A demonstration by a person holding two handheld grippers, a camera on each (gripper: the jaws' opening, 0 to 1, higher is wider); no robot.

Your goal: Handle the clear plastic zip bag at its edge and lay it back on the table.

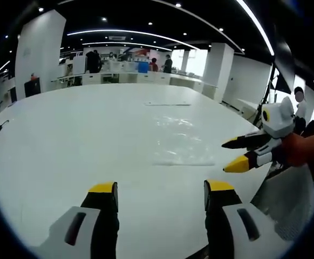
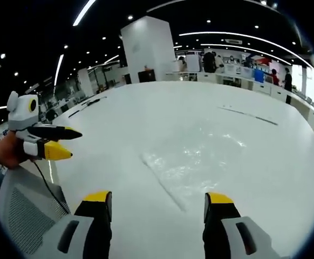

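Observation:
The clear plastic zip bag (image 1: 181, 141) lies flat on the white table (image 1: 81, 129), crinkled and glinting, with its zip edge nearest me. My left gripper (image 1: 161, 192) hovers open just short of that edge, nothing between its yellow-tipped fingers. The right gripper (image 1: 238, 154) comes in from the right, open, close to the bag's right side. In the right gripper view the bag (image 2: 192, 164) lies ahead of my open right gripper (image 2: 158, 202), and the left gripper (image 2: 60, 142) shows at the left, held by a hand, open.
A thin flat strip (image 1: 166, 104) lies farther back on the table (image 2: 146, 118), seen also as a dark strip (image 2: 248, 114). A mesh chair (image 2: 22, 208) stands by the table edge. People and desks fill the far background.

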